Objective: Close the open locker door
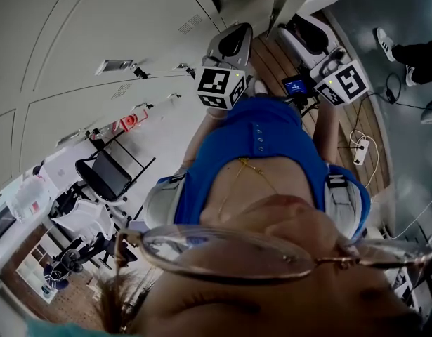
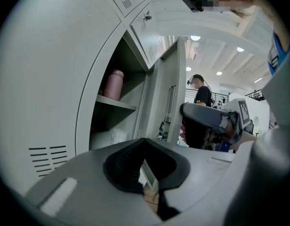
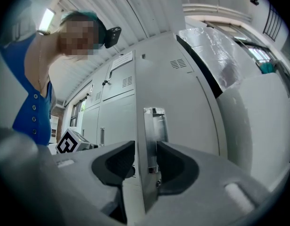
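Note:
The grey locker door [image 2: 167, 102] stands open, and a pink bottle [image 2: 114, 84] rests on the shelf [image 2: 117, 102] inside. In the right gripper view, the door's edge with its metal handle [image 3: 155, 126] sits between the jaws of my right gripper [image 3: 146, 147]. The jaws stand wide, and the pads do not seem to press on it. From the left gripper view, that right gripper [image 2: 211, 119] is seen at the door's free edge. My left gripper [image 2: 145, 142] is held back from the locker, its tips together with nothing between them.
Closed grey lockers [image 3: 111, 107] flank the open one. A person in black [image 2: 201, 95] stands in the background. In the head view, a black chair [image 1: 107, 174] stands near the lockers, and a power strip with cables [image 1: 362, 149] lies on the wooden floor.

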The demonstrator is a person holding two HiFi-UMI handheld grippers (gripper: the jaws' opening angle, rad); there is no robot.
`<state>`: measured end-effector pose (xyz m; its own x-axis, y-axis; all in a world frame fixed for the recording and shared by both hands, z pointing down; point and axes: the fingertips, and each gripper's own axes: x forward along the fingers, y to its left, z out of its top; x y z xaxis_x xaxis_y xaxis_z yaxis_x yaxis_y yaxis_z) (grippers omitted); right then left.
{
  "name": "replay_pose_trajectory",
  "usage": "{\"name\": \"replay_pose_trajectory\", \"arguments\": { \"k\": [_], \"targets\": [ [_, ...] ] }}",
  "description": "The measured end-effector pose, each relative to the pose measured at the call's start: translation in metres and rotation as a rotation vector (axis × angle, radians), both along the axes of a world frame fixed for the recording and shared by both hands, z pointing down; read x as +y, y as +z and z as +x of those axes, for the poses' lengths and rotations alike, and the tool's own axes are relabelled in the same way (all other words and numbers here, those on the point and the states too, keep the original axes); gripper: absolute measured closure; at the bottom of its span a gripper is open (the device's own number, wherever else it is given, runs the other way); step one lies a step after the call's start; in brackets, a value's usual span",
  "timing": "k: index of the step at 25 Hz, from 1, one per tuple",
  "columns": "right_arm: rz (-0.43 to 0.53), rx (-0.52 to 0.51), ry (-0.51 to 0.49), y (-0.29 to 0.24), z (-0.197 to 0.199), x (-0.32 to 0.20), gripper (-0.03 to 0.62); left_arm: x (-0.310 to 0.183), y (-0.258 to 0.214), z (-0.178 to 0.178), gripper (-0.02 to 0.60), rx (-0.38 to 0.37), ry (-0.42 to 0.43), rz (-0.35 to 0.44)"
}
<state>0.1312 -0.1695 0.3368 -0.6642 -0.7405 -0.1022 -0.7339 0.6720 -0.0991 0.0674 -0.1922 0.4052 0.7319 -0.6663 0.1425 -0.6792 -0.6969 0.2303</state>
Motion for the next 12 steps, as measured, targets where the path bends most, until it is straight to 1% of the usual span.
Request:
{"name": "replay_pose_trajectory", "arguments": {
  "k": [4, 12],
  "targets": [
    [0.007, 0.005, -0.009, 0.000, -0.001, -0.003, 0.467, 0.000, 0.000, -0.004, 0.581, 0.000, -0.017, -0.001],
    [0.020, 0.021, -0.062, 0.000, -0.016, -0.012, 0.473, 0.000, 0.004, -0.017, 0.581, -0.008, -0.064, -0.010]
  ]
}}
